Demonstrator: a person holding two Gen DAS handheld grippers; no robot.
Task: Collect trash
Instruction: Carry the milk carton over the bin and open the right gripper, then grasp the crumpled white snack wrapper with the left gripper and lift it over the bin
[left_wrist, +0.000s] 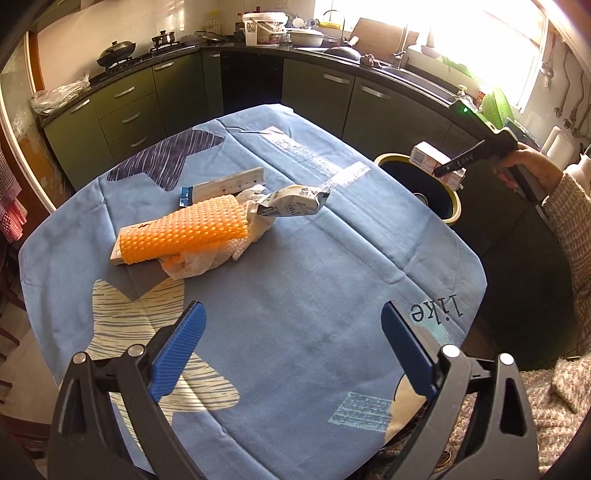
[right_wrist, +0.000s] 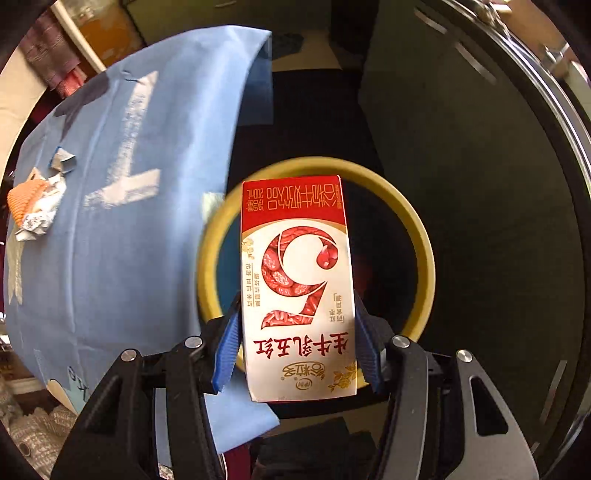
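My right gripper (right_wrist: 297, 306) is shut on a red and white milk carton (right_wrist: 295, 280) and holds it right above the yellow-rimmed trash bin (right_wrist: 421, 236). In the left wrist view the carton (left_wrist: 430, 157) hangs over the bin (left_wrist: 452, 208) beside the table. My left gripper (left_wrist: 293, 314) is open and empty above the near part of the blue tablecloth (left_wrist: 295, 266). A trash pile lies further on: an orange bubble-wrap sleeve (left_wrist: 184, 230), crumpled white paper (left_wrist: 207, 260), a crushed wrapper (left_wrist: 293, 203) and a flat white box (left_wrist: 225, 184).
Dark green kitchen cabinets (left_wrist: 125, 114) and a counter with pots and a sink run behind the table. The bin stands on the floor off the table's right edge. The pile also shows at the far left in the right wrist view (right_wrist: 33, 206).
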